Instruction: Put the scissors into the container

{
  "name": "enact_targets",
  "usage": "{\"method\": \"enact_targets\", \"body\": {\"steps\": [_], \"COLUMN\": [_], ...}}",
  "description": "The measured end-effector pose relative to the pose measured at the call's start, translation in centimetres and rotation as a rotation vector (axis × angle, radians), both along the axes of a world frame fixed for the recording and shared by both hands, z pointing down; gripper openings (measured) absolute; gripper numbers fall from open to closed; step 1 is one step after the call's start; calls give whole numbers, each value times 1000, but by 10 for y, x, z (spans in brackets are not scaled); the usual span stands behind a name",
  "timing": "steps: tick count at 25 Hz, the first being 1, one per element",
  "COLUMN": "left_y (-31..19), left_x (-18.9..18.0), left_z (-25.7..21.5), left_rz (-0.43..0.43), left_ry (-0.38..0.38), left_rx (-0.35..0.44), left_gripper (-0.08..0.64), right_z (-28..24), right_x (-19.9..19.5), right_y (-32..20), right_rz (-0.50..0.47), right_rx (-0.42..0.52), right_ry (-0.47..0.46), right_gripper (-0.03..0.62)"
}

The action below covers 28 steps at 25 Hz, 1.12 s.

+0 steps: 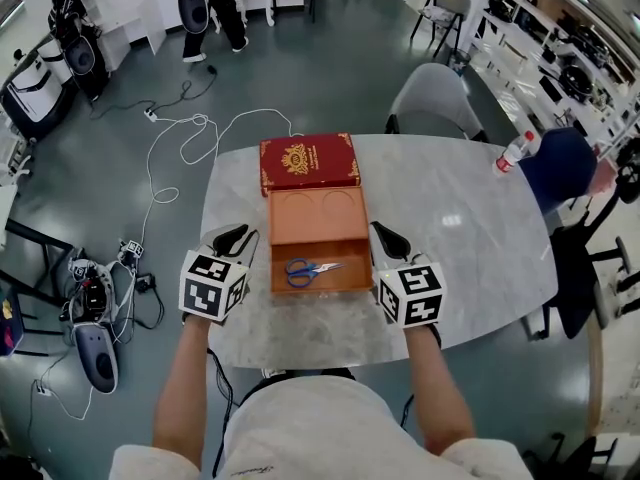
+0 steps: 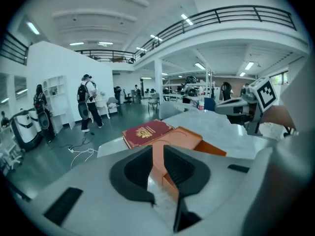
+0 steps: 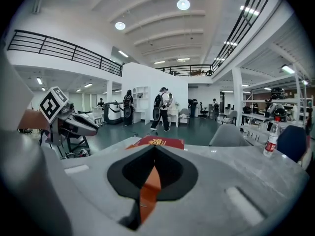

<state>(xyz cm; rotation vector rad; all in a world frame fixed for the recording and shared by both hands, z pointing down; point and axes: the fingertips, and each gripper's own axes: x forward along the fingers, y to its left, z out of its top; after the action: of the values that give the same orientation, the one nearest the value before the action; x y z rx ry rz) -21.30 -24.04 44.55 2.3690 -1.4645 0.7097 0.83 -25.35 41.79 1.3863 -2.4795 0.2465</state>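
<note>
Down on the floor of the orange container [image 1: 320, 236] — the scissors [image 1: 310, 270], flat, close to the near wall. Looks like the task's end state already, with nothing left to carry.

Long axis across the box, side to side: blue handles toward the left, blades pointing right and a touch away. Roughly central between the two tools, handles a shade closer to the left one.

Left gripper [image 1: 240, 232] just beside the container's left wall, apart from it as far as the head view shows. In its own view, pads [image 2: 184, 166] parted by a slim gap, only the box's orange edge seen beyond, nothing held. Right gripper [image 1: 383, 230] mirroring it beside the right wall; in its own view, tips pressed together at the top [image 3: 155, 151], a wedge of orange showing below, nothing clamped — empty by the look of it.

Red lid [image 1: 308, 163] lying on the marble table [image 1: 460, 228], touching the far end of the box. Any further move probably a matter of reaching inward over a side wall, or of going forward for that lid.
</note>
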Motion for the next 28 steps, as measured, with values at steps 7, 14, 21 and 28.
{"method": "enact_targets", "body": {"steps": [7,14,21,28], "left_y": [10,16,20,23], "left_x": [-24,-44,-43,-44], "left_z": [-27,-43,-39,-33], "left_rz": [-162,-263,-266,-265], "left_ry": [129,157,152,147], "left_rx": [110,189,175,166], "left_gripper": [56,32,32,32], "right_z": [-12,-18,-18,-16], "right_x": [5,4,6,3], "right_y": [4,10,13,13], "right_rz": [8,-3,5,-1], "right_rx": [21,38,35,34], "right_ry": [-7,-7,-12,-11], "right_gripper": [5,5,5,5]}}
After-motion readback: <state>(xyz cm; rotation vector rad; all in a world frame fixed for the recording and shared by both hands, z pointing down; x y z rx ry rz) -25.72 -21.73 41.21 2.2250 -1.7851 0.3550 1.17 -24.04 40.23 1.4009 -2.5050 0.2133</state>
